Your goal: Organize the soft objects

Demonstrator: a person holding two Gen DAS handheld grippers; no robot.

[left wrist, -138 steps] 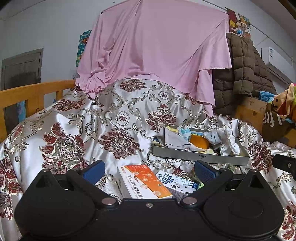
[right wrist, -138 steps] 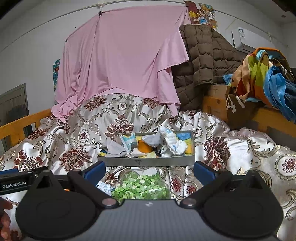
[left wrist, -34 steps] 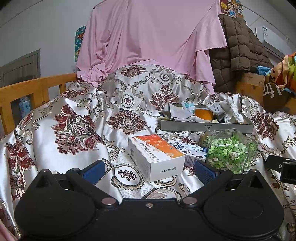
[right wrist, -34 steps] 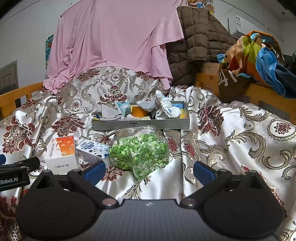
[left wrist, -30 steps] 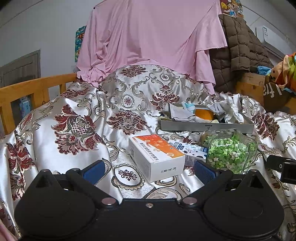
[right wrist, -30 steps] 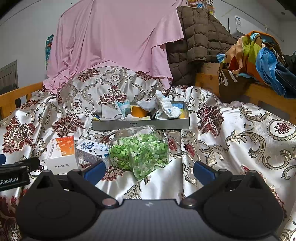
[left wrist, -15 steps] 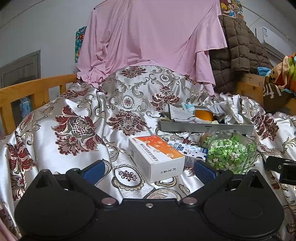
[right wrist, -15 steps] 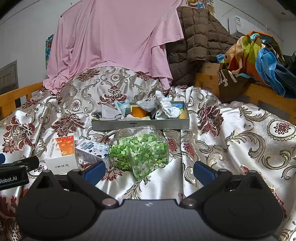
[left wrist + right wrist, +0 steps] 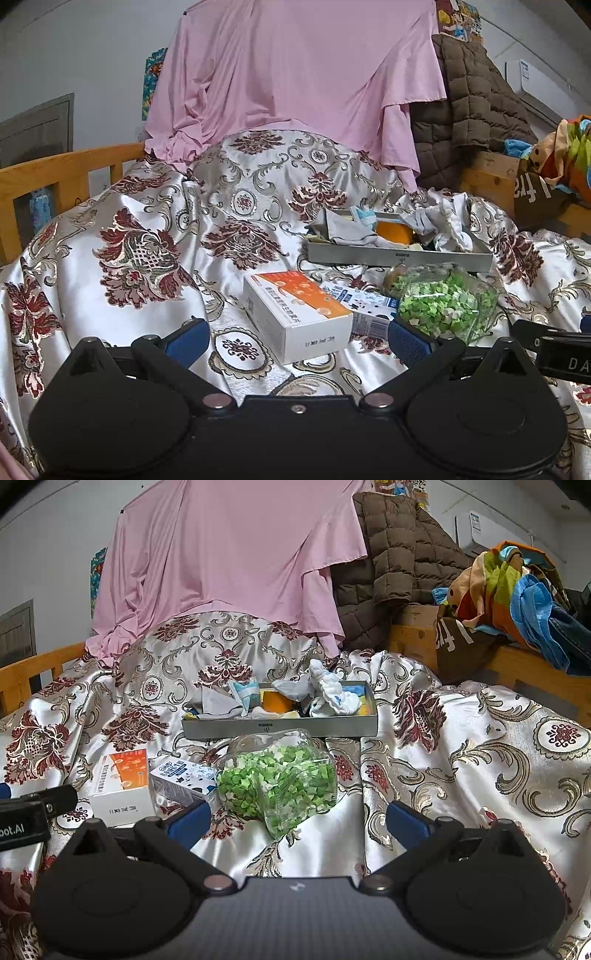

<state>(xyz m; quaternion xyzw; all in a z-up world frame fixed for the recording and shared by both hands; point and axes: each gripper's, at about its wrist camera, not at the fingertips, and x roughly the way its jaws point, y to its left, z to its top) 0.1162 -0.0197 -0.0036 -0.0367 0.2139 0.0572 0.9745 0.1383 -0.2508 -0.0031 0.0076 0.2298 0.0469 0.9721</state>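
A shallow grey tray lies on the patterned bedspread, filled with crumpled soft items: a grey cloth, a white and blue sock bundle and something orange. In front of it lie a clear bag of green bits, an orange and white box and a small blue and white carton. My left gripper is open, the orange box just ahead of its fingers. My right gripper is open, with the bag just beyond it.
A satin floral bedspread covers the bed. A pink sheet and brown quilted jacket hang behind. A wooden rail runs at the left. Colourful clothes are piled on a wooden ledge at the right.
Since 4.6 s ago both grippers have pulled back from the tray, so the boxes and bag show fully. Over the last second almost nothing has moved.
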